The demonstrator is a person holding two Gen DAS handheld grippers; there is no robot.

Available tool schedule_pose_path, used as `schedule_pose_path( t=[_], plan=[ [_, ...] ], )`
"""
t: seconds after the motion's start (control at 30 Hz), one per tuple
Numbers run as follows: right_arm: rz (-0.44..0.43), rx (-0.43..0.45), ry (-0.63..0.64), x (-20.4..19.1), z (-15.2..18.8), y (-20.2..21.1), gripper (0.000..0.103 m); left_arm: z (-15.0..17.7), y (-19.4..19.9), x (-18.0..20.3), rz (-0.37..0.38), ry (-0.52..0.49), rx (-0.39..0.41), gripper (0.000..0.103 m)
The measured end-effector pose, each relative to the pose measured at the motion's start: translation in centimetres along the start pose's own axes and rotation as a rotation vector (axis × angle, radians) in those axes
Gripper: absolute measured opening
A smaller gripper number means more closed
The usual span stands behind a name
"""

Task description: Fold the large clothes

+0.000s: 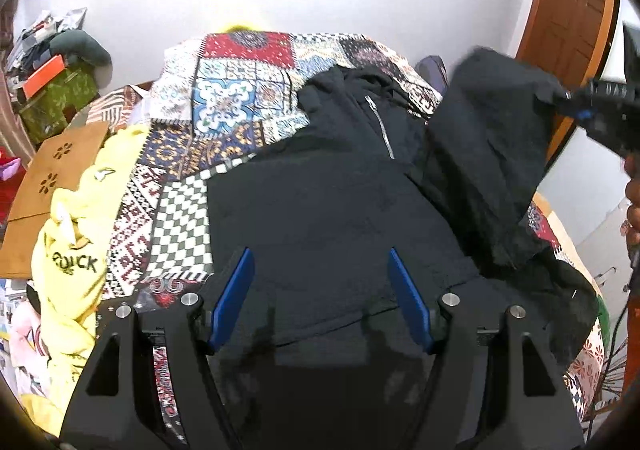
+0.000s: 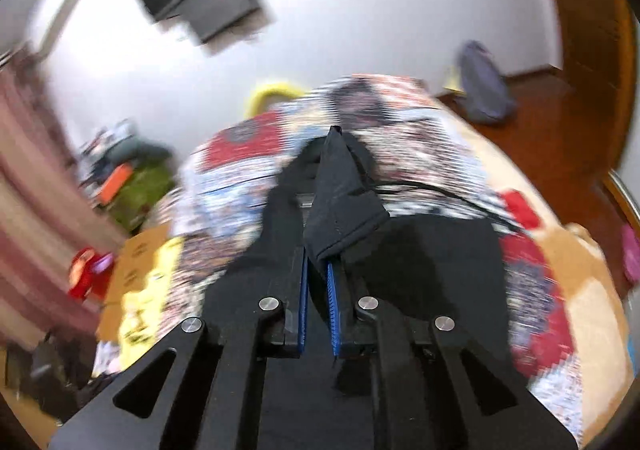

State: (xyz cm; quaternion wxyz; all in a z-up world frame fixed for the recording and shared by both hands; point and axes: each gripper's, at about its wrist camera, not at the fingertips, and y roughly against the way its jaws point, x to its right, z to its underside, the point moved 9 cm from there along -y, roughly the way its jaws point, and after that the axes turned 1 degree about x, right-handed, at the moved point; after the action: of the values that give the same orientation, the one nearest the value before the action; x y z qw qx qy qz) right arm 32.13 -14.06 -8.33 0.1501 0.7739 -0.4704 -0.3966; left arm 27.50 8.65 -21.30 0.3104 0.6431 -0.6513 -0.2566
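Note:
A large black zip jacket [image 1: 328,202] lies spread on a bed with a patchwork cover [image 1: 232,98]. My left gripper [image 1: 322,262] is open, its blue pads [image 1: 236,290] apart just above the jacket's lower body, holding nothing. My right gripper [image 2: 318,270] is shut on the jacket's sleeve cuff [image 2: 340,202] and holds it lifted above the bed. In the left wrist view the right gripper [image 1: 592,110] is at the right edge with the raised black sleeve [image 1: 492,138] hanging from it. The right wrist view is blurred by motion.
A yellow garment [image 1: 76,250] with black print lies crumpled at the bed's left edge beside a brown cardboard piece [image 1: 52,170]. Cluttered boxes [image 1: 56,90] stand at far left. A wooden door [image 1: 572,10] is at right. A purple bag [image 2: 480,90] sits on the floor by the wall.

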Motion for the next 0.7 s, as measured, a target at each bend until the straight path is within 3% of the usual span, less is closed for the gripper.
schedule_pose_path(
  t=[0.13,0.27,0.5,0.63,0.7],
  plan=[
    [-0.087,-0.038,0.101,-6.5,1.3,-2.0,0.006,-0.3,1.5,-1.6,-0.011,0.018,0.028,0.068],
    [-0.152,-0.175,0.166,-11.2,5.7,-6.0,0.006,0.2,2.7,-3.8,-0.030,0.043,0.040,0.068],
    [-0.127,-0.431,0.253,-12.4,15.9,-12.1,0.008,3.0,3.3,-8.2,-0.077,0.108,0.001,0.068],
    [-0.092,-0.537,0.288,-12.2,18.9,-13.4,0.014,4.8,3.2,-9.9,-0.086,0.154,-0.034,0.068],
    [-0.085,-0.598,0.280,-11.8,19.7,-13.3,0.024,5.5,3.0,-10.3,-0.076,0.178,-0.053,0.068]
  ],
)
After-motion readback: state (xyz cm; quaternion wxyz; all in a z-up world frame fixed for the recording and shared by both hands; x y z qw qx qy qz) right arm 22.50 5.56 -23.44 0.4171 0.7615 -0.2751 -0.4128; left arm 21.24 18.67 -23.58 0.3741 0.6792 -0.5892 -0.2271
